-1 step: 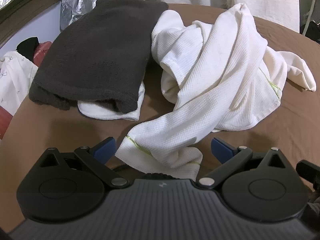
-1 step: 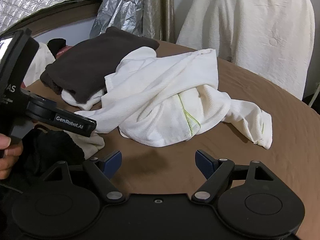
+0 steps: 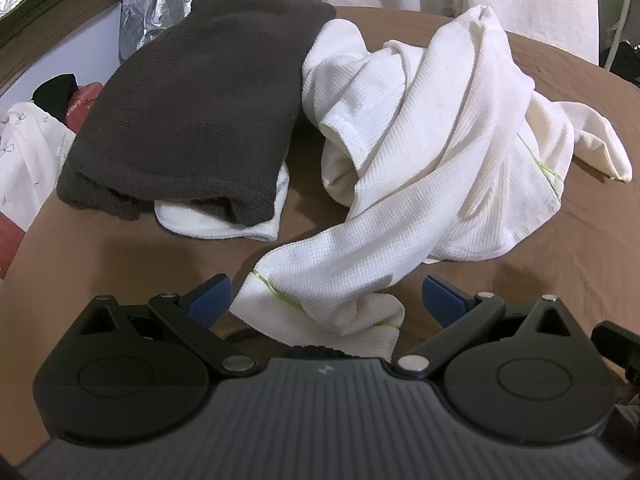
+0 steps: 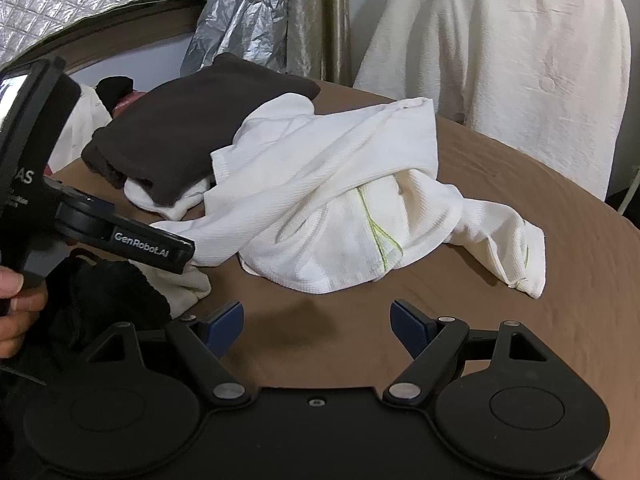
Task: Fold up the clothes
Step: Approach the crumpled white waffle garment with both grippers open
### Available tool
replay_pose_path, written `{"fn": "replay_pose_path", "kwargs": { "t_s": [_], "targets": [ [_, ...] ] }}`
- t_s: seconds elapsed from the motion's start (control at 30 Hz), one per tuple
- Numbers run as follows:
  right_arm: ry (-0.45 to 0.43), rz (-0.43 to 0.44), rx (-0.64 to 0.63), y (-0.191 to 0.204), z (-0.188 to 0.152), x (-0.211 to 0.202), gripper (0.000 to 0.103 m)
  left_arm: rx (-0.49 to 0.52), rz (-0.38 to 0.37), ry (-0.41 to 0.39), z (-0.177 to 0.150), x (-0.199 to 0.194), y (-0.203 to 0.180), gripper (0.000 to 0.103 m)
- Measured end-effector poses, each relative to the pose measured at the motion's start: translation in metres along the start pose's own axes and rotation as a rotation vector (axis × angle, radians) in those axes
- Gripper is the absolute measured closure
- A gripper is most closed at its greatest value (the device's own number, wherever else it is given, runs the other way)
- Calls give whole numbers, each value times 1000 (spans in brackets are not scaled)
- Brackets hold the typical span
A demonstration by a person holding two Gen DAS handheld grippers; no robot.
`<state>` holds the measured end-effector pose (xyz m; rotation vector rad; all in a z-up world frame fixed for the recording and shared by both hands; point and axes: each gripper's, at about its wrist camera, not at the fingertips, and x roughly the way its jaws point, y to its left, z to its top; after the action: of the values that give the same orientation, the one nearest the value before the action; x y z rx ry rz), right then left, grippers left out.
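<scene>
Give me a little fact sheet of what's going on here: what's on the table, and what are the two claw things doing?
surface: round brown table
unfolded item: crumpled white garment with thin green stitching, in a heap
folded items: dark folded garment lying on top of a white folded cloth
left gripper: open, an end of the white garment lying between its blue pads
right gripper: open, over bare table, touching nothing
background: cream cloth-covered chair behind the table

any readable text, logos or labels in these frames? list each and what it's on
"GenRobot.AI": white print on the side of the left gripper, seen from the right wrist view.
"AS": end of a cut-off word higher on the same gripper body.
Smaller lines below it: too blurred to read.
Clothes and table: no text.
</scene>
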<state>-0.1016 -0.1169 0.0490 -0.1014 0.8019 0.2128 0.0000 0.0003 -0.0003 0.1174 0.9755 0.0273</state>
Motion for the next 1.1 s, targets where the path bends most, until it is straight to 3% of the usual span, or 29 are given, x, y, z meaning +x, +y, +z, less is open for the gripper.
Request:
{"fn": "replay_pose_path", "kwargs": {
  "t_s": [1.1],
  "targets": [
    [18,-2,15,-1,-3,6,19,24,-5,16,-4,4,-2,0]
  ]
}}
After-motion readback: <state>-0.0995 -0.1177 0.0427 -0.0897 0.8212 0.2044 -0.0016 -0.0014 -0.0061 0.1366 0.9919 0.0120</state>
